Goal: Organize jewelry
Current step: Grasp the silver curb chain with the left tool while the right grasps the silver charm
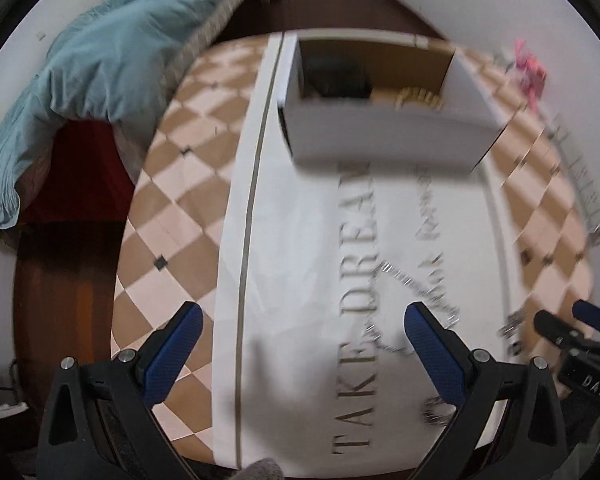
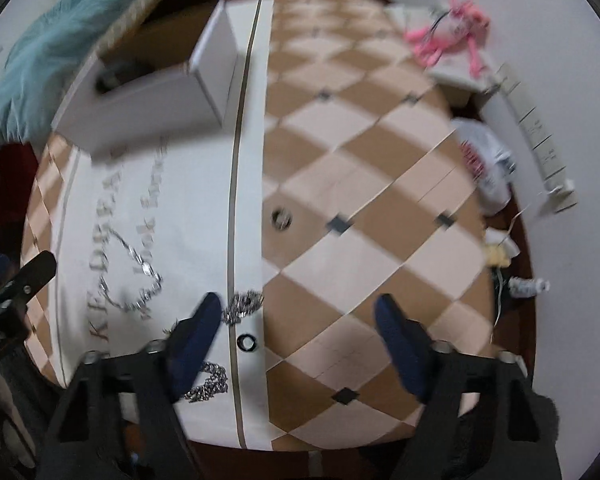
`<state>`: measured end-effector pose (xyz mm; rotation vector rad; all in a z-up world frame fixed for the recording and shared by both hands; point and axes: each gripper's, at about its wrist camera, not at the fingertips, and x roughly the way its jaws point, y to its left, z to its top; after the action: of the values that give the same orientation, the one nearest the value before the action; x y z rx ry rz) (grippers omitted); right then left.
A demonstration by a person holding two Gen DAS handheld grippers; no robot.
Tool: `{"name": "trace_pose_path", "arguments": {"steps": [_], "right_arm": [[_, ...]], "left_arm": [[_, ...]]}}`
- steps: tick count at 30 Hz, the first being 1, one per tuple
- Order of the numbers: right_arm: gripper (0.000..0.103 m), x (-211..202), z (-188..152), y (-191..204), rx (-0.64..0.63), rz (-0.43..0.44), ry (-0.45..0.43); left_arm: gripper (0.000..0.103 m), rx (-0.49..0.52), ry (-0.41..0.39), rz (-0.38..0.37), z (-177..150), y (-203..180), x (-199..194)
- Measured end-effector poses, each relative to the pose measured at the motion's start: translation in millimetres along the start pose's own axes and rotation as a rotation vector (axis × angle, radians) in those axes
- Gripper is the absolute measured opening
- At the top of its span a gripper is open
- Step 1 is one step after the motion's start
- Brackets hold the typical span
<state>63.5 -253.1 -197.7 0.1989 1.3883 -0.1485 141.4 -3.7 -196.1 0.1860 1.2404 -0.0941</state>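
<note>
Your 2 wrist cameras look steeply down and forward over the tabletop from close above; both share the white box and silver chain.

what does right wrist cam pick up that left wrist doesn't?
Right wrist only: a ring on the checkered cloth, a dark ring near the white runner's stripe, a chain pile by the right gripper's near finger, a white bag at the table's far edge.

Left wrist only: inside the white box, a dark item and something tan; too blurred to identify.

Both: the box, the silver necklace on the lettered runner, the pink toy, the teal fabric. Both grippers are open and empty.
</note>
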Motion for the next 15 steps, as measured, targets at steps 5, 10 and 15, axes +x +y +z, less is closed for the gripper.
{"name": "trace_pose_path", "arguments": {"steps": [5, 10, 15], "right_arm": [[0.056, 19, -1, 10, -0.028, 0.027, 0.065], [0.047, 20, -3, 20, -0.076, 0.017, 0.060], [0.027, 13, -11, 28, -0.116, 0.022, 0.001]], "left_arm": [[0.103, -0.002, 0.096, -0.008, -5, 3, 18], [0.103, 0.009, 0.092, -0.019, -12, 0, 22], [0.103, 0.006, 0.103, -0.020, -24, -3, 31]]}}
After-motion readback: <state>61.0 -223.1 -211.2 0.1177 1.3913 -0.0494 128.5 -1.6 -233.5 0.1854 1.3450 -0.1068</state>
